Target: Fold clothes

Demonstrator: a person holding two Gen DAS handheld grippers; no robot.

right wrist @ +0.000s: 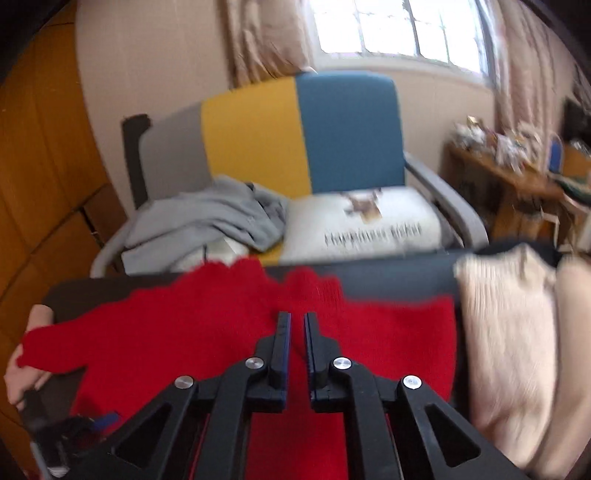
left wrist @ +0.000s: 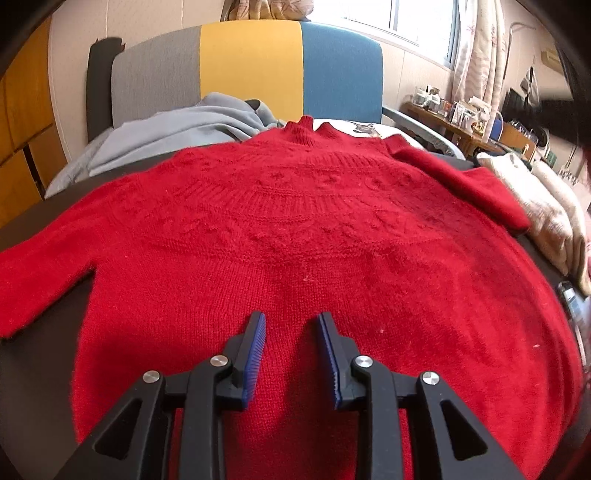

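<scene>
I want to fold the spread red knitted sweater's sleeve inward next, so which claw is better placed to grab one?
Probably left: the left claw hangs open above the red knitted sweater, near its flat sleeve. The right claw is shut, over the sweater's middle.

Ahead of the tool stands a padded armchair with grey, yellow and blue back panels [right wrist: 295,133]. A bright daylit window [right wrist: 399,29] sits above it in the beige wall [right wrist: 147,66], with orange wooden cabinets [right wrist: 40,166] left and a cluttered wooden side table [right wrist: 506,177] right.
</scene>
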